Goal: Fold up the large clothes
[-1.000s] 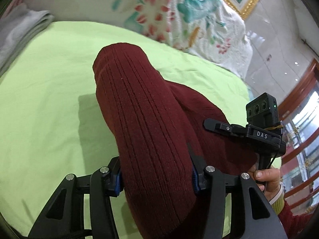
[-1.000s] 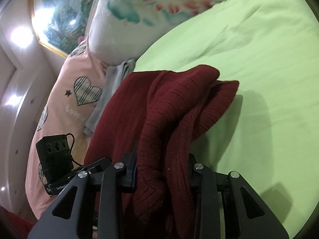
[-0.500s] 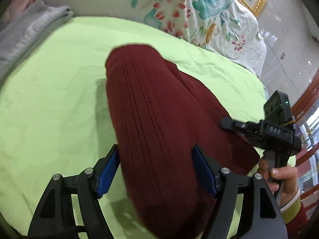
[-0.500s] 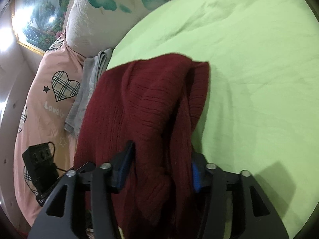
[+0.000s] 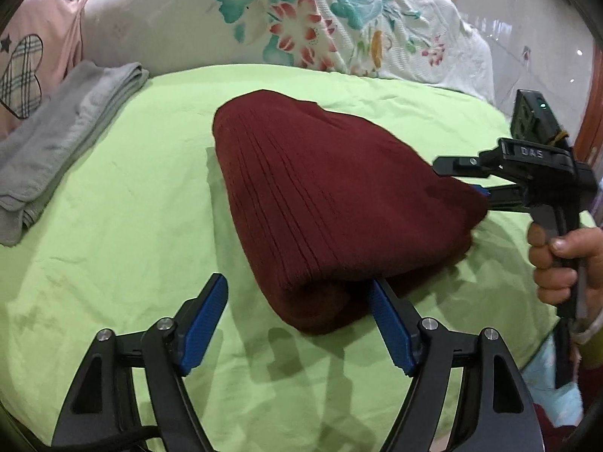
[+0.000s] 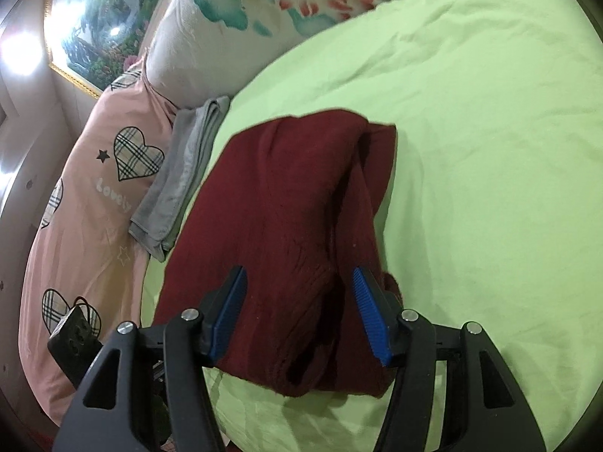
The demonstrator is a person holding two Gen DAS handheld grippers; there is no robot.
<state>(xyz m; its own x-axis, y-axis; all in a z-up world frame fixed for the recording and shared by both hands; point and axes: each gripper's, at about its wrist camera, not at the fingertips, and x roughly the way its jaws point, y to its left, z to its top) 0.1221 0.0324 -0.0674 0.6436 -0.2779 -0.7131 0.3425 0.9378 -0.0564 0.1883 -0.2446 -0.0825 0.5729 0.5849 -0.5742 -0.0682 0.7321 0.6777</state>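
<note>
Both grippers stood spread over the bed. Left gripper [image 5: 297, 303] had its blue pads [image 5: 205, 318] wide apart, the near folded corner of the dark red sweater [image 5: 331, 203] lying between them; its right pad sat just against the cloth and its left pad was clear of it, so nothing was pinched. Right gripper [image 6: 299, 312] also stood with its jaws parted, its blue pads [image 6: 367, 310] flanking the sweater's bunched end; whether they touched the knit could not be told, but they did not squeeze it. In the left wrist view the same right gripper reached in from the right edge of the bed, a hand [image 5: 561, 260] wrapped around its grip, its fingers close against the sweater's right side.

That sweater lay as a thick folded bundle on the green sheet [image 5: 113, 226], about mid-bed, with ribbing running along its length. A folded grey garment [image 5: 64, 139] rested near the sheet's left edge, apart from the sweater. Behind, along the head of the bed, leaned a floral pillow [image 5: 320, 26], and beside it a pink cover with plaid hearts [image 6: 98, 196].
</note>
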